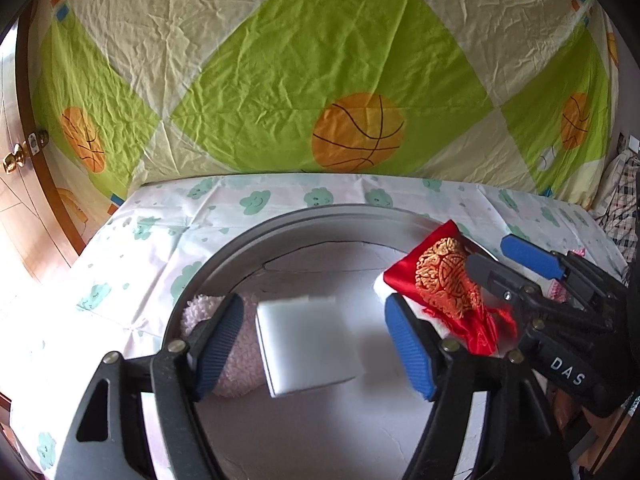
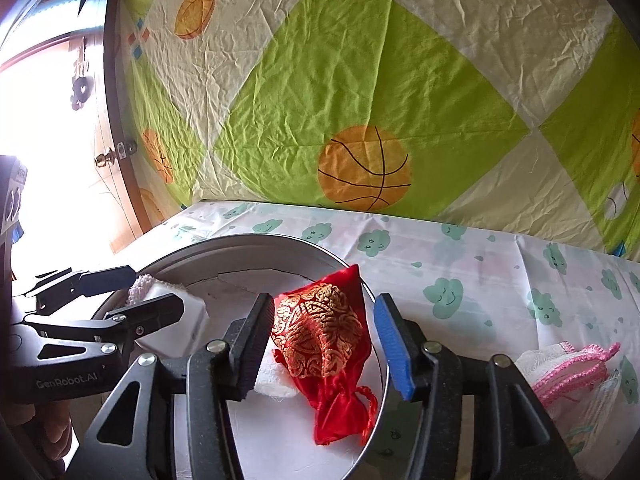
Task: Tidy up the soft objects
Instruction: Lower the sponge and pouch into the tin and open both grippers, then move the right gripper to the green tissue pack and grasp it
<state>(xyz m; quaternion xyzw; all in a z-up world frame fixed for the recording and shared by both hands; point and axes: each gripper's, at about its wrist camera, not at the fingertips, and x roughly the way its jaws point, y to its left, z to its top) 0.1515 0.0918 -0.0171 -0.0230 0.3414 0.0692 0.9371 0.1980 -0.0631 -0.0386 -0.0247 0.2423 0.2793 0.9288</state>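
Observation:
A round grey tray sits on the cloud-print sheet. In it lie a white sponge block, a fluffy pink cloth under its left side, and a red pouch with gold embroidery at the right rim. My left gripper is open, its fingers either side of the white sponge. My right gripper is open around the red pouch, which lies on a white cloth in the tray. The sponge shows by the left gripper.
A pink-and-white crocheted cloth lies on the sheet right of the tray. A green, cream and basketball-print sheet hangs behind. A wooden door with a brass knob is at the left. Checked fabric lies at the far right.

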